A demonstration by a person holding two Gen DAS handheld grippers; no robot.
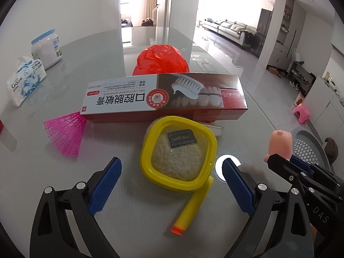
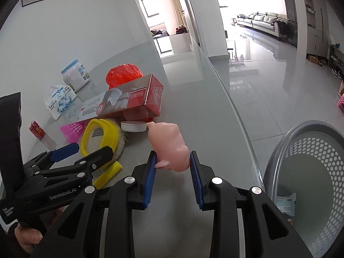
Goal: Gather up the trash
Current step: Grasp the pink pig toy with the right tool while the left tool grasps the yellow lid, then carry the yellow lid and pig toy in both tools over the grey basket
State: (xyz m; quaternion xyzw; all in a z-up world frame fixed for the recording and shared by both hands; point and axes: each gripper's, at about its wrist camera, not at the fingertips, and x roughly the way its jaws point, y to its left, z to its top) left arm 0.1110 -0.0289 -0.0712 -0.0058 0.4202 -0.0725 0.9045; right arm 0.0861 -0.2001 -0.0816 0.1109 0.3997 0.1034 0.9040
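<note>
My right gripper is shut on a pink toy pig, held above the grey table near its right edge; the pig also shows in the left wrist view. My left gripper is open and empty, its jaws either side of a yellow square lid lying on a beige pad. A yellow foam dart with an orange tip lies under the lid. A toothpaste box, a red crumpled bag and a pink mesh shuttlecock lie beyond.
A grey perforated trash basket stands off the table's right edge, a paper scrap inside. A tissue pack and a white jar sit at the far left. A small white round tin lies by the box. A small red item stands left.
</note>
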